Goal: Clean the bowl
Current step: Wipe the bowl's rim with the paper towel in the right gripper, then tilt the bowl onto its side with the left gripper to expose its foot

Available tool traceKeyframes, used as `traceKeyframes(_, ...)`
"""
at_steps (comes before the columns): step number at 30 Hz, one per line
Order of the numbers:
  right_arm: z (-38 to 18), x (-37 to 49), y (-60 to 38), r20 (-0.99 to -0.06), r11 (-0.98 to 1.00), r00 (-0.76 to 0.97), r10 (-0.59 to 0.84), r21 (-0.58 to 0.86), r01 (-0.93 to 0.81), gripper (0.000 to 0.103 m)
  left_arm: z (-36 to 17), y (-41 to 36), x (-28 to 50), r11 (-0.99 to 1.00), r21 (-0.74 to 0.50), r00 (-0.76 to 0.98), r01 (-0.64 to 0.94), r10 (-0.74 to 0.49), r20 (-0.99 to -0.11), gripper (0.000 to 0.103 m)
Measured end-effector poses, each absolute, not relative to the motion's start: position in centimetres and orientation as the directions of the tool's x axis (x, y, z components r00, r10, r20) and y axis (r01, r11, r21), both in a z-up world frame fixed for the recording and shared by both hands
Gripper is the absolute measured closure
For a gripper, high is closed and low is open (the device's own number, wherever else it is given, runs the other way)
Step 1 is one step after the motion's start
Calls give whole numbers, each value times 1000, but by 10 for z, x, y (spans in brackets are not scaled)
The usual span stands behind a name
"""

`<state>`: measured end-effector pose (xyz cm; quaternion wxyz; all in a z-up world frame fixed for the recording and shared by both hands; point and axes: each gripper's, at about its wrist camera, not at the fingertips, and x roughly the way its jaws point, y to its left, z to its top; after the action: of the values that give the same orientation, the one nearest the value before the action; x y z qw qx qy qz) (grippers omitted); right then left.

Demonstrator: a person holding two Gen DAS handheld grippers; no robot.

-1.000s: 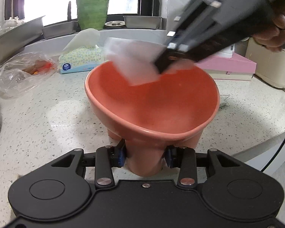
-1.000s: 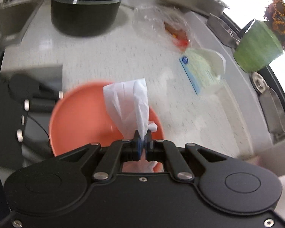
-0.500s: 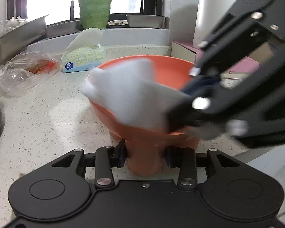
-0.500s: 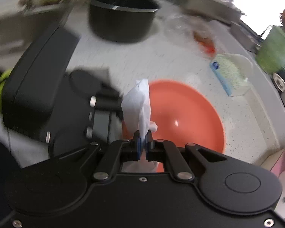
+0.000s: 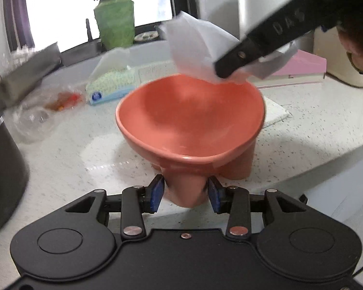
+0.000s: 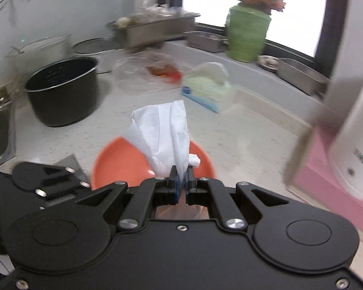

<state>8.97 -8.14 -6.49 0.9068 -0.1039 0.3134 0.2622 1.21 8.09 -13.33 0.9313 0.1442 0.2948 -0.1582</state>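
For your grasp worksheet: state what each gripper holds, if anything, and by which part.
The left gripper clamps the orange bowl by one of its feet. The right gripper pinches the white tissue at its bunched lower end.

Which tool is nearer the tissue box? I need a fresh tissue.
Right. The right tool, clamping a tissue, hovers over the bowl's far rim, toward the tissue box; the left tool grips the bowl's near foot.
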Motion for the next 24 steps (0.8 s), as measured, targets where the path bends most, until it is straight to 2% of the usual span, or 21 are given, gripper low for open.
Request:
traceKeyframes(7,-71,80,-127,-597,886,706,382,19,-464,98,-98,67,-15,840,311,800,444,-216,-559,63)
traceKeyframes(10,-75,72,-142,-595,884,697,400,50,-465,98,-102,44,-9,666,481,767,571,-223,-602,60)
traceKeyframes(12,-78,66,-147,-594,877,690,414,58,-476,98,-105,28,-4,512,574,743,639,-219,-632,53)
traceKeyframes(14,-81,61,-154,-590,878,690,421,72,-473,98,-109,12,0,339,643,721,687,-207,-662,53)
traceKeyframes(17,-85,54,-165,-581,882,692,428,100,-461,98,-126,-2,15,177,670,693,721,-187,-696,53)
traceKeyframes(22,-89,38,-184,-561,886,701,441,144,-442,98,-148,-7,53,71,647,651,759,-102,-752,55)
traceKeyframes(23,-90,35,-186,-561,886,700,442,149,-440,98,-154,-6,58,45,644,646,764,-81,-759,59)
traceKeyframes(24,-92,34,-187,-561,886,700,442,153,-437,98,-159,-4,60,36,654,654,756,-81,-752,70)
